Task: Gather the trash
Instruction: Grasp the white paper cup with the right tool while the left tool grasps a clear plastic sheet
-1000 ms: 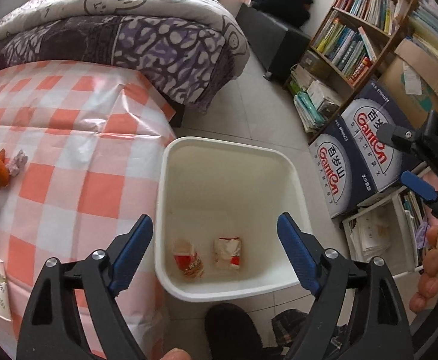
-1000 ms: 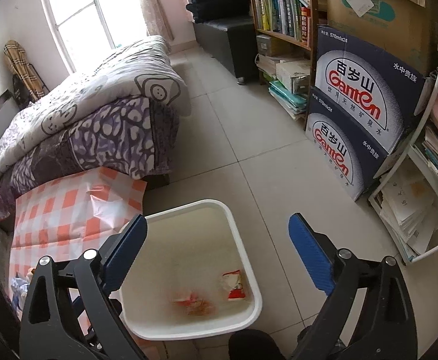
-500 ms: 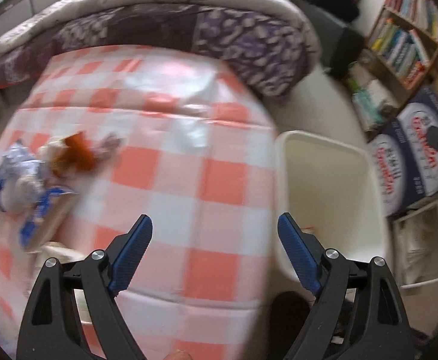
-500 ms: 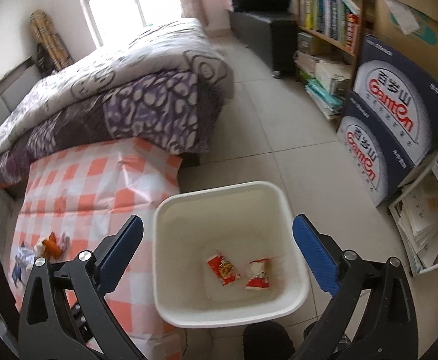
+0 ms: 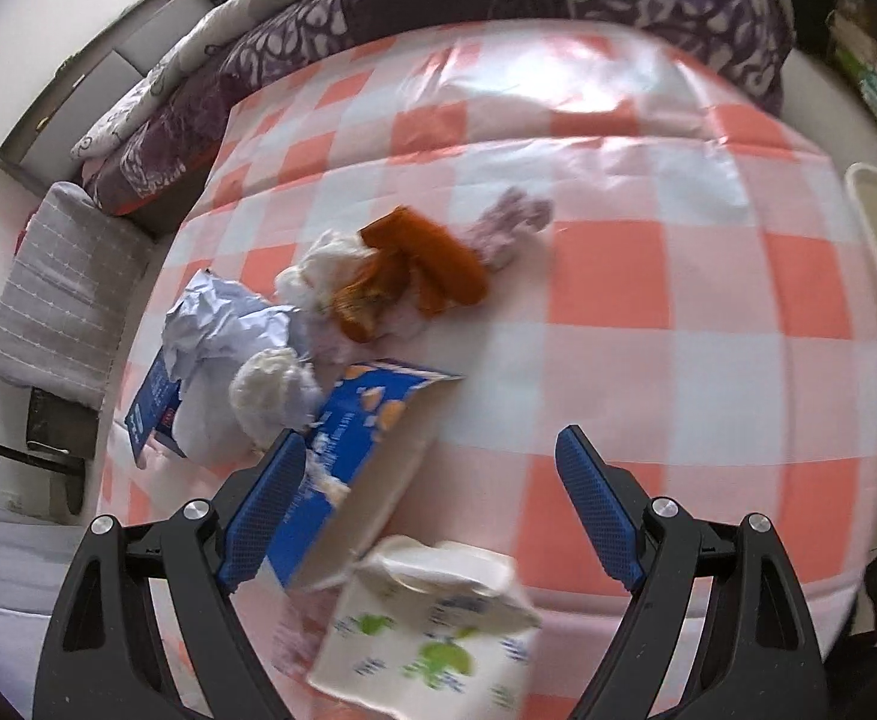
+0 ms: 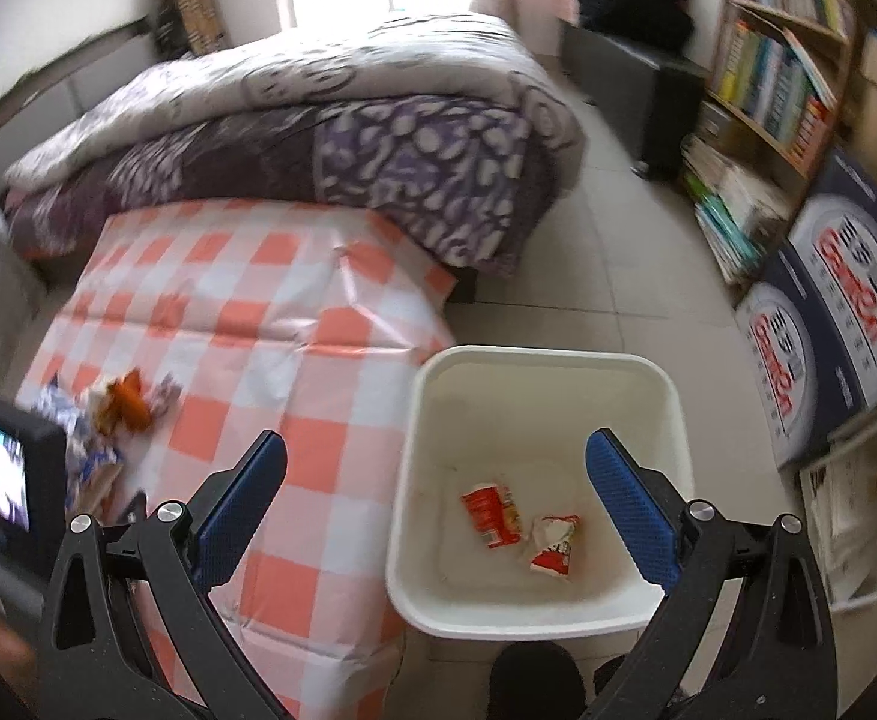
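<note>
On the orange-and-white checked plastic tablecloth, at ten o'clock of the spread, empty left gripper, lies a torn blue cardboard box, probably light and crushable, best pinched across its open flap.

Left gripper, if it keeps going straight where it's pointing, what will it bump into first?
Probably the blue box, lying open on the checked tablecloth just ahead of the open left gripper. The blur leaves depth uncertain.

Open cloth to the right, litter crowding the left

The orange-and-white checked tablecloth on the table lies bare between the crumpled paper and orange peel heap and the white square plastic bin; a torn blue cardboard box blocks the near left.
</note>
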Action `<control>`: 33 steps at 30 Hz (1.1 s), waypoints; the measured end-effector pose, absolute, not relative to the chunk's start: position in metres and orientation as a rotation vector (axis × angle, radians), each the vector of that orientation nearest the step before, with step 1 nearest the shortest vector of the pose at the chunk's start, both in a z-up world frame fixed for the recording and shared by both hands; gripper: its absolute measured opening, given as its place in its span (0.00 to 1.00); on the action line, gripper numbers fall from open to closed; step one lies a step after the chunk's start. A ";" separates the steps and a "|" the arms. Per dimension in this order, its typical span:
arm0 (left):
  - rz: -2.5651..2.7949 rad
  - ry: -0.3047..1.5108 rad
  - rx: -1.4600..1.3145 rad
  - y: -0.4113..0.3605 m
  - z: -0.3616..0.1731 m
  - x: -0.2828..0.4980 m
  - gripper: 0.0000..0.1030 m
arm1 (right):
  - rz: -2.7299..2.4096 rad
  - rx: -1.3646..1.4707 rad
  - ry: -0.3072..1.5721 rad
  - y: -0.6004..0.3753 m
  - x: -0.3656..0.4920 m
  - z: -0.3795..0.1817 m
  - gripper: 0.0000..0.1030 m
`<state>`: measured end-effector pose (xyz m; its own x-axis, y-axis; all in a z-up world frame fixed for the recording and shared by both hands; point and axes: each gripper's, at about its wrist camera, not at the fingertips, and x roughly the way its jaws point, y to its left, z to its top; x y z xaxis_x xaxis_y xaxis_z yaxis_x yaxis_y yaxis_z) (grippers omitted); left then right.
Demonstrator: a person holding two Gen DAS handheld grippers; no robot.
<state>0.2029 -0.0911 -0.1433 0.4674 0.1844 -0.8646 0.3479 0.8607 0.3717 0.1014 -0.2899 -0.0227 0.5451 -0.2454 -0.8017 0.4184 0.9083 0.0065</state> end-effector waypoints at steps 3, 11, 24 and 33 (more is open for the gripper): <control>-0.112 1.145 0.551 -0.078 -0.154 0.212 0.59 | -0.327 0.153 0.927 -0.267 0.110 -0.027 0.93; -0.151 1.187 0.309 -0.009 -0.129 0.225 0.19 | -0.146 0.036 0.996 -0.203 0.125 -0.045 0.93; -0.188 1.180 -0.131 0.093 -0.081 0.214 0.11 | 0.106 0.060 1.146 -0.110 0.142 -0.087 0.93; -0.196 1.061 -0.154 0.111 -0.044 0.198 0.11 | 0.165 0.192 1.238 -0.058 0.151 -0.121 0.93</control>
<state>0.1981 0.1110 -0.0440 0.4737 -0.2335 -0.8492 0.0855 0.9719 -0.2195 0.1507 -0.0579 -0.1213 0.3183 0.2282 -0.9201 -0.0208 0.9720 0.2339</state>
